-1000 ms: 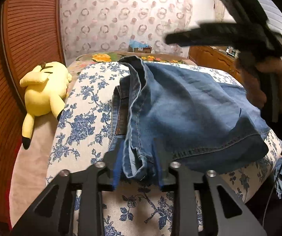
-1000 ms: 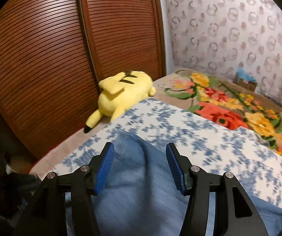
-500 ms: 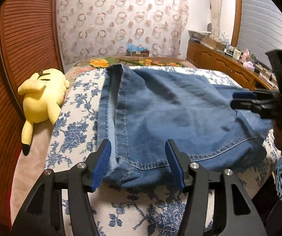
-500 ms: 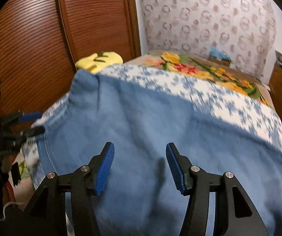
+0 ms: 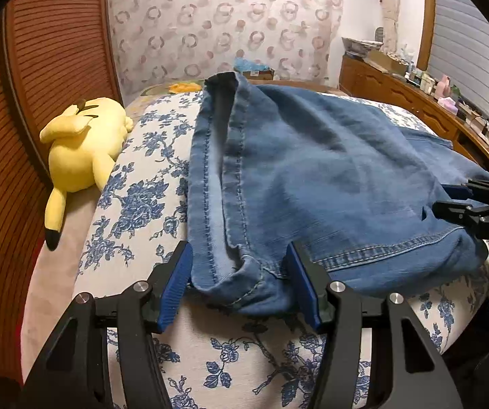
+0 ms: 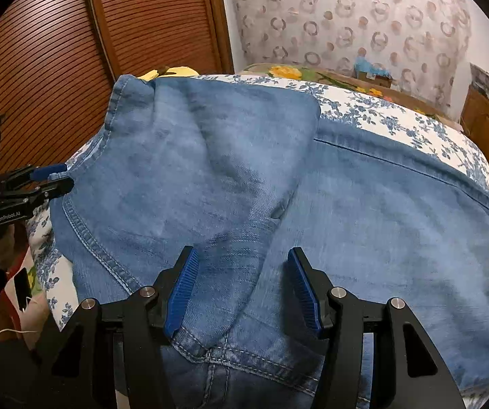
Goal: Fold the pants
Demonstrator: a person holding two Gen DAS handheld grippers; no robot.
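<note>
Blue denim pants [image 5: 312, 177] lie folded over on the bed's floral cover [image 5: 135, 204]; they also fill the right wrist view [image 6: 244, 187]. My left gripper [image 5: 239, 283] is open, its blue pads on either side of the hem corner at the bed's near edge, not clamping it. My right gripper [image 6: 241, 289] is open above the denim near the waistband seam. Each gripper shows in the other's view: the right one [image 5: 462, 201] at the pants' right side, the left one [image 6: 47, 180] at the left edge.
A yellow plush toy [image 5: 84, 150] lies at the bed's left side by the slatted wooden wardrobe doors [image 6: 74, 51]. A flowered blanket [image 6: 312, 75] and a small box [image 5: 254, 70] sit at the far end. A wooden dresser [image 5: 411, 102] stands right.
My left gripper, shut on the hem a second ago, has opened and let the pants down. The right gripper has swung from beside the plush toy to over the denim, staying open.
</note>
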